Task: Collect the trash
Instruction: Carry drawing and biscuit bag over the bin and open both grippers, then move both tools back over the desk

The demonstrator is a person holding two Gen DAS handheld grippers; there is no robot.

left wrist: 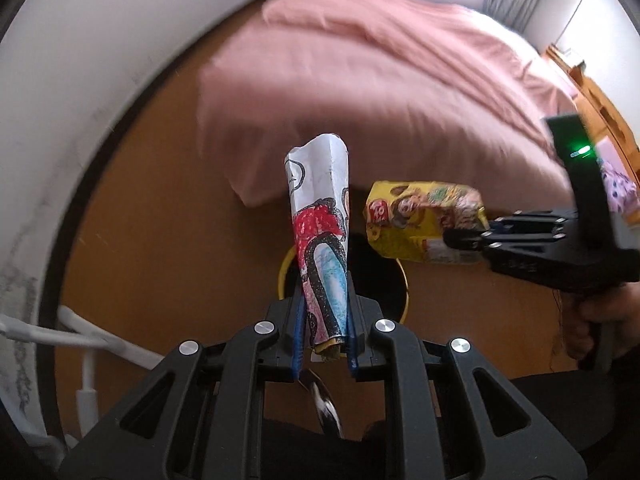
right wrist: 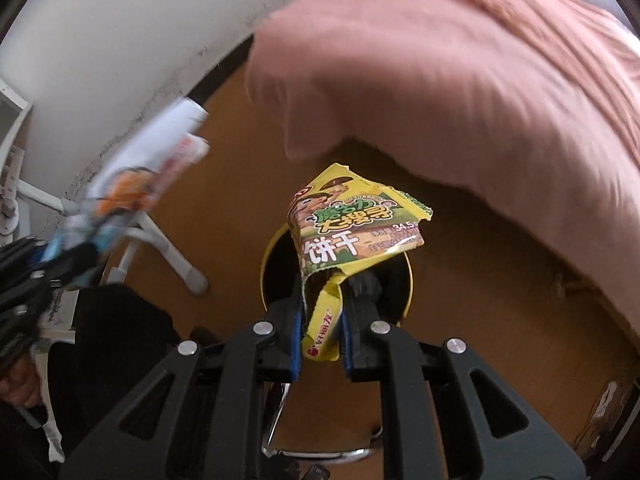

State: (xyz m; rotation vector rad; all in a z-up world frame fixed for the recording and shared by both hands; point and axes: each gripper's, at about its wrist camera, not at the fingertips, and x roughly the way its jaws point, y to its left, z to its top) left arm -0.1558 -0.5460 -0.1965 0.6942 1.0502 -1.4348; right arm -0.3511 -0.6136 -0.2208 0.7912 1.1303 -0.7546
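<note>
My left gripper (left wrist: 325, 300) is shut on a folded paper drawing (left wrist: 320, 220), coloured red, blue and black, which sticks up between the blue pads. Below it on the wooden floor stands a yellow-rimmed trash bin (left wrist: 402, 276) with a dark inside. My right gripper (left wrist: 466, 240) comes in from the right of the left wrist view, shut on a yellow snack wrapper (left wrist: 424, 216). In the right wrist view that gripper (right wrist: 322, 304) clamps the yellow snack wrapper (right wrist: 352, 220) straight over the bin (right wrist: 267, 264). The left gripper (right wrist: 76, 264) and its paper (right wrist: 160, 152) show blurred at the left.
A bed with a pink cover (left wrist: 380, 80) fills the far side, its corner overhanging near the bin. A white wall with dark skirting (left wrist: 80, 120) curves at left. White furniture legs (right wrist: 168, 252) stand left of the bin. A wooden shelf (left wrist: 600, 100) is at far right.
</note>
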